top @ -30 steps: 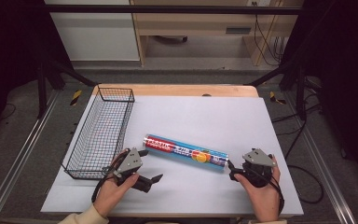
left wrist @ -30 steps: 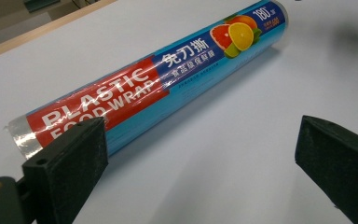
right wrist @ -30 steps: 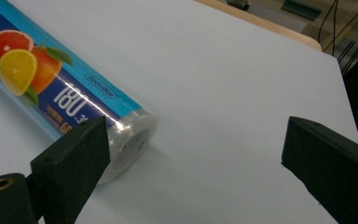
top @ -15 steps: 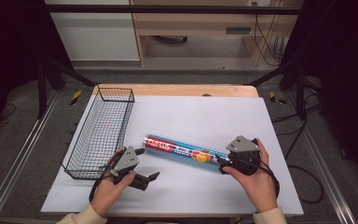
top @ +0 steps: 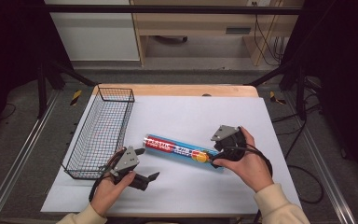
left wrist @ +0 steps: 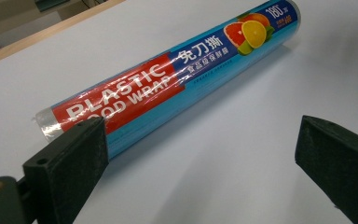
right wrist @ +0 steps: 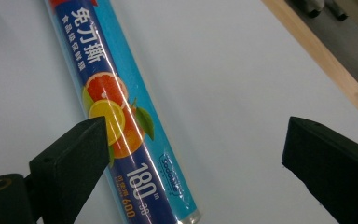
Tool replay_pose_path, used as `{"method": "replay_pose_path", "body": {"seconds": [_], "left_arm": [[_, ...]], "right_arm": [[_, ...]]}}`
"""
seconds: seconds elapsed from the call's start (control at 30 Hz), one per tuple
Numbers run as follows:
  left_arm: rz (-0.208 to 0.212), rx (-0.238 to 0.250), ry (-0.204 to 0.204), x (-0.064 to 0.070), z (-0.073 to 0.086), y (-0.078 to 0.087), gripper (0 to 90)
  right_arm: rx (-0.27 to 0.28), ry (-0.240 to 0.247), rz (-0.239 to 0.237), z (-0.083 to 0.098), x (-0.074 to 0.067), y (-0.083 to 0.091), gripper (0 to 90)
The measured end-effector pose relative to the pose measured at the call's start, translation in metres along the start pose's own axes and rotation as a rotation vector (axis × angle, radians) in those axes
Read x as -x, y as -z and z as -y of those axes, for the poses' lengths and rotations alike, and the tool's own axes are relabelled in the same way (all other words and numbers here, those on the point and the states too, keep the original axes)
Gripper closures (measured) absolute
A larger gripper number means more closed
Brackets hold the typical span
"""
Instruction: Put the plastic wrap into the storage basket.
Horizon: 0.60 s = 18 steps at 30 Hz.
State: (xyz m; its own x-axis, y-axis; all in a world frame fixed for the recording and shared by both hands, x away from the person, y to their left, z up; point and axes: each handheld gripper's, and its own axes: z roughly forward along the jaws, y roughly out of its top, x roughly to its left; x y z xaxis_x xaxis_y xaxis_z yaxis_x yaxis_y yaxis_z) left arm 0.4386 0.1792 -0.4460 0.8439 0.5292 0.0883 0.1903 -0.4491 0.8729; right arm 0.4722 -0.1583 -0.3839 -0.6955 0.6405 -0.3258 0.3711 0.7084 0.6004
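Basket (top: 101,133) of black wire stands along the left edge of the white table (top: 177,112), empty as far as I can see. Just beside its near end my left gripper (top: 145,164) hangs low, jaws wide apart with nothing between them; in the left gripper view the red end of the roll lies just past one jaw, untouched. The plastic wrap roll (top: 182,150) lies flat near the middle of the table, slanting from its red end by the basket toward its blue, fruit-printed end at the near right. My right gripper (top: 213,156) is at that end, and its jaws have just been opening; in the right gripper view they stand wide, one jaw over the fruit print, the roll not between them. I judge the step is taking hold of the roll. To do it well I should straddle the tube squarely, come down low, and close across its width, not on the film end.
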Motion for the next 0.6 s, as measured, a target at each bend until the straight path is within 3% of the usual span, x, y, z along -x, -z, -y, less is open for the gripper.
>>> {"method": "replay_pose_path", "body": {"seconds": [0.03, 0.2, 0.27, 0.3, 0.4, 0.6], "left_arm": [[-0.001, 0.002, 0.002, -0.001, 0.0, 0.0, 2.8], [0.0, 0.007, 0.007, -0.002, 0.0, 0.001, 2.9], [0.001, 0.005, 0.006, -0.003, 0.0, 0.002, 2.9], [0.002, 0.004, 0.007, -0.003, 0.0, 0.002, 2.9], [0.003, 0.003, 0.006, -0.003, 0.0, 0.002, 2.9], [0.003, 0.001, 0.001, -0.004, 0.0, 0.003, 2.9]], "right_arm": [[-0.018, 0.028, -0.032, -0.004, 0.0, -0.007, 7.6], [-0.018, 0.065, -0.088, -0.009, -0.002, -0.02, 9.8], [-0.012, 0.07, -0.113, -0.009, -0.003, -0.028, 10.5], [-0.021, 0.066, -0.151, -0.008, -0.004, -0.036, 10.7], [-0.051, 0.09, -0.187, -0.006, -0.005, -0.049, 11.4], [-0.047, 0.088, -0.241, -0.005, -0.007, -0.064, 12.0]]}}
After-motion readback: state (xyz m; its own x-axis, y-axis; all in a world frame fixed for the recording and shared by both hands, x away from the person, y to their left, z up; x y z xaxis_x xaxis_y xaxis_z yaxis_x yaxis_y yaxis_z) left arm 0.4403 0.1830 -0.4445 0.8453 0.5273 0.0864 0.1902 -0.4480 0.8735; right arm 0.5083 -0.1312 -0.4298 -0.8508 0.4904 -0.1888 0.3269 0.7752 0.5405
